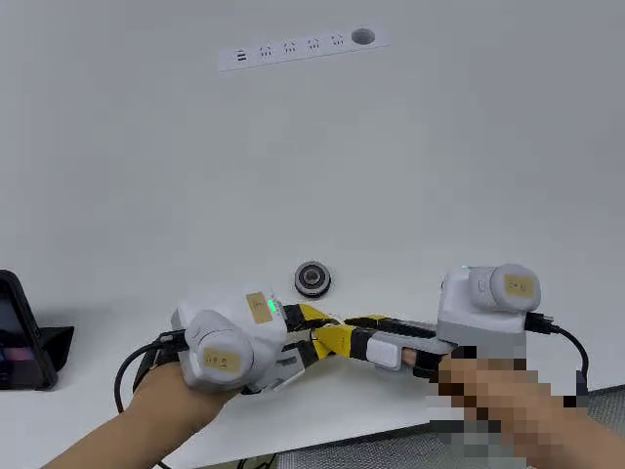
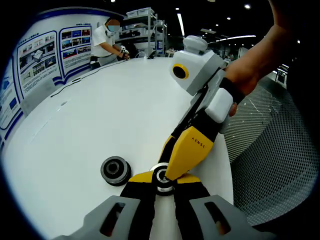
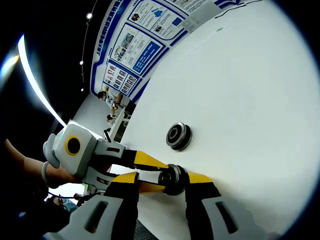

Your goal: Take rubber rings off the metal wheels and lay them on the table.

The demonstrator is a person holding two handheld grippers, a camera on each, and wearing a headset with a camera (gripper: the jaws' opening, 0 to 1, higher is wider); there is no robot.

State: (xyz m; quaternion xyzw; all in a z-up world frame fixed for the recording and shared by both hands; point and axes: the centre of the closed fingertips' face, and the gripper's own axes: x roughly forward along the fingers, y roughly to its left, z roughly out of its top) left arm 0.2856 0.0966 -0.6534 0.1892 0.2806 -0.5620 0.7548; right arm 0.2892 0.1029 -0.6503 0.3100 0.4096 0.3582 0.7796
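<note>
White bench [image 1: 410, 176] and white power strip [image 1: 303, 46]. The loose wheel [image 1: 312, 278] and the held wheel [image 3: 173, 179] are black with silvery hubs. Left gripper [image 2: 163, 181] and right gripper [image 3: 166, 181]: pale grey bodies, yellow-and-black jaws, tan labels, black cables. Wall posters [image 3: 135, 45] are blue and white.

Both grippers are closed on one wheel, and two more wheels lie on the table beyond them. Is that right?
No. Only one spare wheel lies on the table beyond them, not two; the head view shows it. The left gripper and right gripper are both closed on the held wheel.
</note>
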